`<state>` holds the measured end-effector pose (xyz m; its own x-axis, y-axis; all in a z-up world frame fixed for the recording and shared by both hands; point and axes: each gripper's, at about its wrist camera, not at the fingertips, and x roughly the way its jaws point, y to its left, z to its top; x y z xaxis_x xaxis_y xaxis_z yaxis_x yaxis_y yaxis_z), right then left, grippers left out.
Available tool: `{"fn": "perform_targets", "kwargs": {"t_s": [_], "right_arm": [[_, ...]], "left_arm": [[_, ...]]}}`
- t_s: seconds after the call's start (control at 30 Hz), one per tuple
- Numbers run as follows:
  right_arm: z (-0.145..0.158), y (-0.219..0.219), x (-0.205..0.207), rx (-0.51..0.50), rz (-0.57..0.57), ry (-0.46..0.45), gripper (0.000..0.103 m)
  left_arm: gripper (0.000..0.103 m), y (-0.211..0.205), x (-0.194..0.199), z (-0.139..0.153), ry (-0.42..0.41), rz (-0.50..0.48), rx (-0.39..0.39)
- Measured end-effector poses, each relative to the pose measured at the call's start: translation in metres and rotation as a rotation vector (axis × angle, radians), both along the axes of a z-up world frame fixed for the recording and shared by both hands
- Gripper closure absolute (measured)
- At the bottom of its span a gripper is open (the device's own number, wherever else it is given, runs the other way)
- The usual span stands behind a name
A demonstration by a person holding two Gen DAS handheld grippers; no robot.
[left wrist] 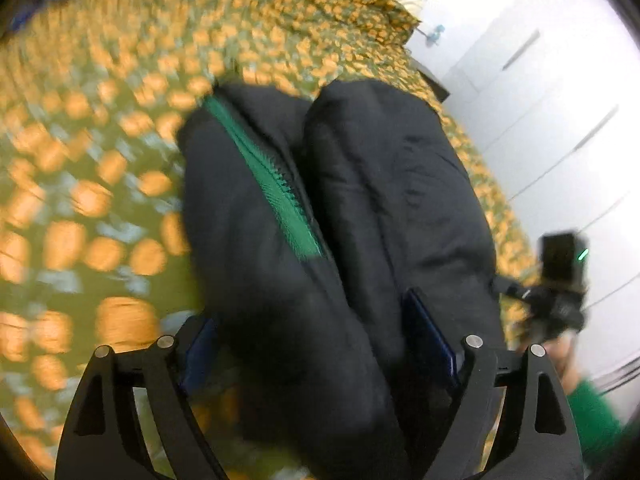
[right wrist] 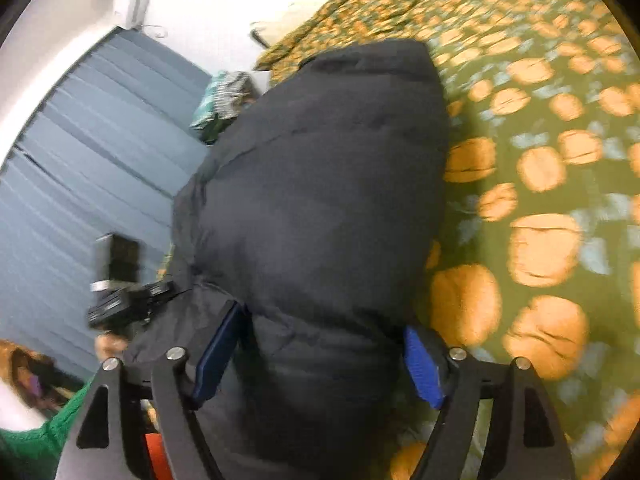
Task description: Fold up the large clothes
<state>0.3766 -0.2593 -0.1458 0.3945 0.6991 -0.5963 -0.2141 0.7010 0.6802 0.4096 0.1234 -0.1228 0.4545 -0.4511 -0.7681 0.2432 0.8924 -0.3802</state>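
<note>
A bulky black puffer jacket (left wrist: 360, 200) with a green zipper strip (left wrist: 276, 184) lies bundled on a bed with a green and orange pumpkin-print cover (left wrist: 80, 200). My left gripper (left wrist: 320, 344) is shut on a thick fold of the jacket, its blue pads pressed into the fabric on both sides. In the right wrist view the same jacket (right wrist: 320, 200) fills the middle. My right gripper (right wrist: 324, 348) is shut on another thick fold, with its blue pads (right wrist: 422, 364) against the fabric. Each gripper shows at the edge of the other's view.
The bed cover (right wrist: 540, 200) extends right in the right wrist view. White cupboard doors (left wrist: 540, 120) stand past the bed's right edge. A blue-grey panelled wall (right wrist: 80, 160) and a patterned bundle (right wrist: 224, 96) lie at the bed's left. A green sleeve (right wrist: 28, 440) shows low.
</note>
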Motion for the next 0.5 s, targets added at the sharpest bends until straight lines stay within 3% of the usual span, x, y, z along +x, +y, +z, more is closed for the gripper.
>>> {"fn": "perform_targets", "kwargs": {"t_s": [0.1, 0.2, 0.37, 0.5], "right_arm": [[0.033, -0.002, -0.025, -0.111, -0.04, -0.054, 0.02], [0.07, 0.009, -0.057, -0.235, -0.046, -0.136, 0.02], [0.126, 0.04, -0.124, -0.459, -0.068, -0.253, 0.02], [0.154, 0.054, -0.169, -0.541, -0.109, -0.297, 0.02]], "left_arm": [[0.008, -0.005, -0.04, 0.037, -0.136, 0.038, 0.201], [0.002, -0.017, -0.085, 0.066, -0.253, 0.11, 0.336], [0.001, -0.033, -0.148, 0.098, -0.349, 0.247, 0.378], [0.001, -0.043, -0.193, 0.117, -0.353, 0.332, 0.367]]}}
